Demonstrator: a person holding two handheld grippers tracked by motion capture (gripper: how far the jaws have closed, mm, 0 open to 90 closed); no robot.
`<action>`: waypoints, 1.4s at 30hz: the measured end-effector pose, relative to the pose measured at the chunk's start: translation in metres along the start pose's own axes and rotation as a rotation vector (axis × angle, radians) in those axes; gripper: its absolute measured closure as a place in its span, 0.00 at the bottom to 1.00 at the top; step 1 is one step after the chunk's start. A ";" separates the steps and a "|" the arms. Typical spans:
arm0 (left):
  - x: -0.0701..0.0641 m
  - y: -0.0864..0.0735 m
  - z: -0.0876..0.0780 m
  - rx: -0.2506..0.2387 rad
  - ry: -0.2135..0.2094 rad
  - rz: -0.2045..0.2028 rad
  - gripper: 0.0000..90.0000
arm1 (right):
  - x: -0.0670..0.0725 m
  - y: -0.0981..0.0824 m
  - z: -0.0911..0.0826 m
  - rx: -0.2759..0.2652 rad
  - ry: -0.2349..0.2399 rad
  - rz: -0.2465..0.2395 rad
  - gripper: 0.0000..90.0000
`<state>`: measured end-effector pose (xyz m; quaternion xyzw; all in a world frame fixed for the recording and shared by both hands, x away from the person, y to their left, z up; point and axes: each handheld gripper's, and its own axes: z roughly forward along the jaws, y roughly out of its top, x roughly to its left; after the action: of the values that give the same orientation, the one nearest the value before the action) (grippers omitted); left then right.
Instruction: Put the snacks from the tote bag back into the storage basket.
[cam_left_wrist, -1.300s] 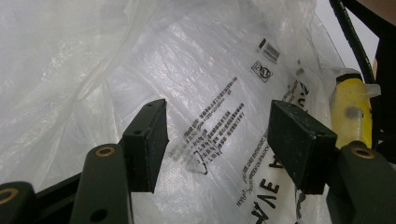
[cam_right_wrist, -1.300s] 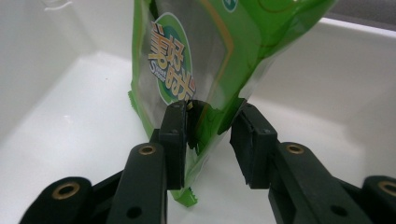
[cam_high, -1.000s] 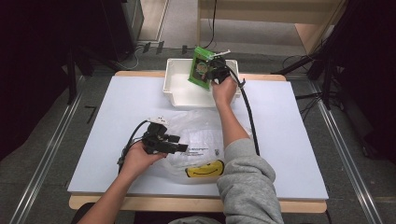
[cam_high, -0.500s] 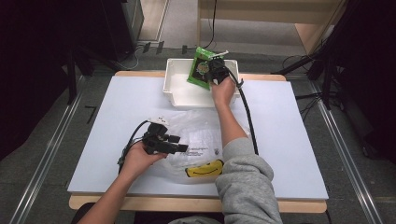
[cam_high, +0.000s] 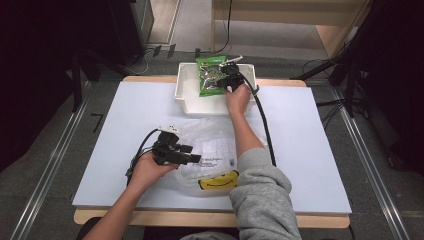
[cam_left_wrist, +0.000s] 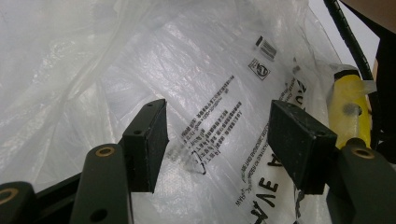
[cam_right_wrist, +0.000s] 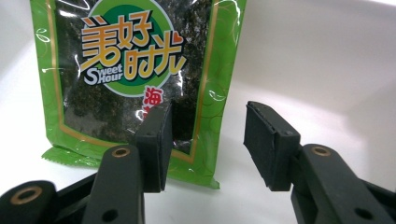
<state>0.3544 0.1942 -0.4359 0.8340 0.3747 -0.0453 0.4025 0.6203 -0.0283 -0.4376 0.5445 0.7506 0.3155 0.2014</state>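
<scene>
High view: white table (cam_high: 310, 150), grey floor (cam_high: 50, 150).

High view: the white rectangular table top (cam_high: 310, 150) is evenly lit from above, surroundings dark, detail soft. Left gripper view: glare whitens the crinkled clear plastic bag (cam_left_wrist: 70, 56) at upper left; near jaws are blurred. Right gripper view: the glossy green snack packet (cam_right_wrist: 135, 70) is sharp, with small highlights.
</scene>
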 end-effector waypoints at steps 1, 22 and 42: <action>0.000 0.000 0.000 -0.002 0.001 0.000 0.44 | 0.000 0.000 0.000 0.001 -0.001 -0.001 0.59; -0.001 0.000 -0.001 -0.007 0.004 0.002 0.44 | 0.000 0.001 -0.017 -0.033 0.038 0.020 0.60; -0.002 0.001 0.001 0.002 0.011 0.010 0.44 | -0.009 -0.006 -0.042 -0.052 0.114 0.016 0.61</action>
<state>0.3538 0.1917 -0.4346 0.8366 0.3726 -0.0393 0.3997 0.5920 -0.0484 -0.4123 0.5260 0.7481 0.3672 0.1699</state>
